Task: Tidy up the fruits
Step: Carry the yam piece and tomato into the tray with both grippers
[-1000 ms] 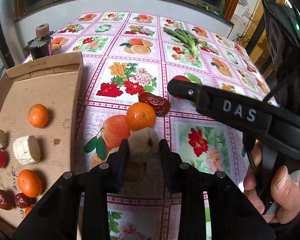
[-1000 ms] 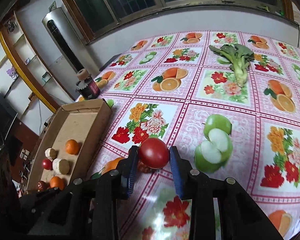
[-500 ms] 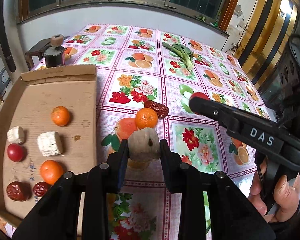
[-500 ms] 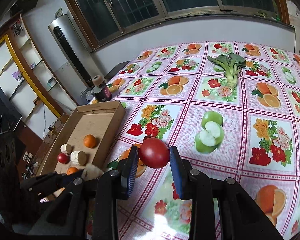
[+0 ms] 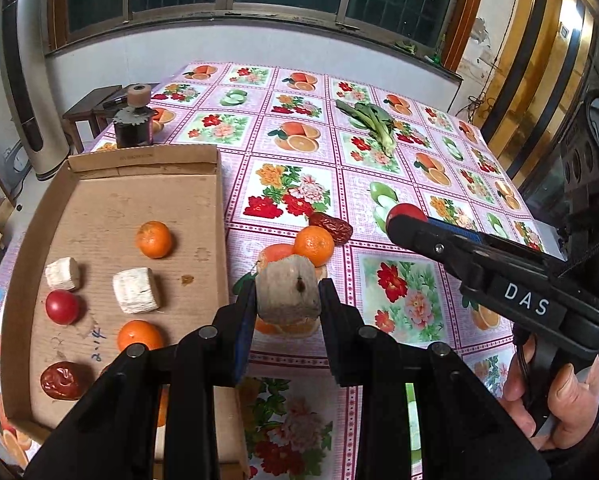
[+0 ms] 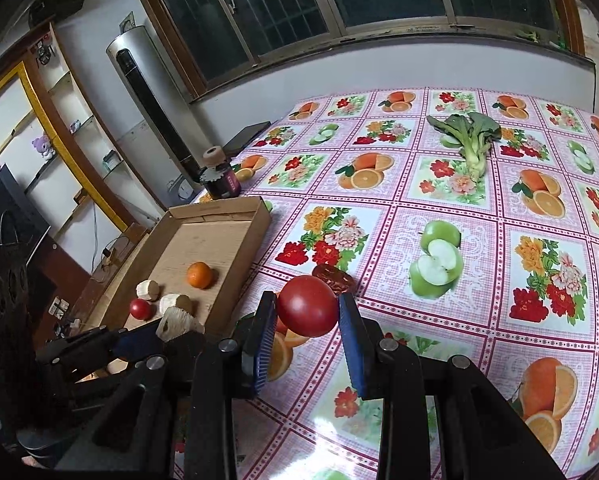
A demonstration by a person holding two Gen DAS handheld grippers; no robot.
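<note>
Tongs (image 5: 287, 300) — above tray edge (image 5: 222, 216)

White letters "DAS" are showing on the black body of the right gripper (image 5: 407, 224), at the right of the left wrist view. Blue handwriting is sitting on the cardboard tray (image 5: 99, 200) floor, near left, too scrawled to read.

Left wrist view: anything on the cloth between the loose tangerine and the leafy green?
Only the red date, touching the tangerine; beyond it, bare tablecloth up to the leafy green.
</note>
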